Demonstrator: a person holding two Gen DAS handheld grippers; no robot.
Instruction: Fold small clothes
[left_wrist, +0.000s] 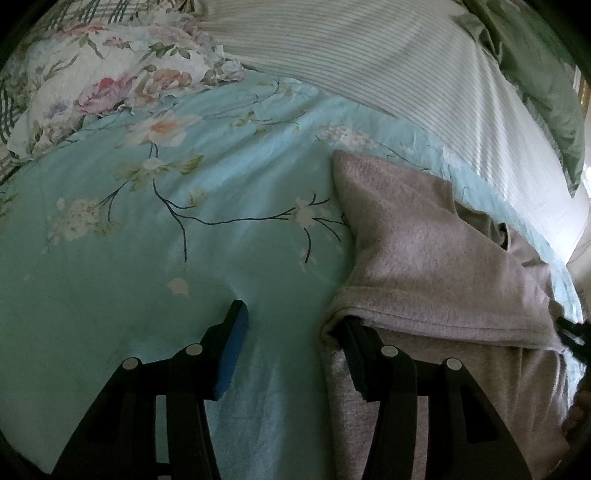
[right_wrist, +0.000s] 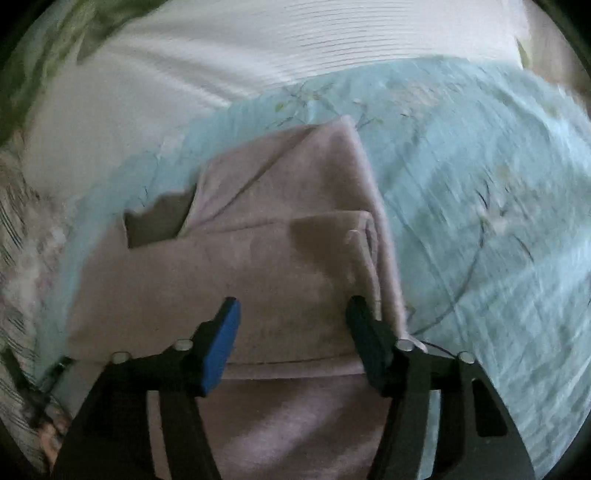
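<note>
Hovering over bed (left_wrist: 155, 266), my left claw (left_wrist: 291, 321) gaped, one finger under grey garment (left_wrist: 424, 258); right claw (right_wrist: 291, 310) gaped above it, nothing gripped.

Likely a home bedroom: a floral bedsheet (left_wrist: 147, 229) and pillows (left_wrist: 110, 74).

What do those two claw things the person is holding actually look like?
Both the left gripper and the right gripper are matte black two-finger claws on angular linkage arms with round silver pins at the joints. On each, one finger wears a bright blue pad, the other a dark one.
</note>
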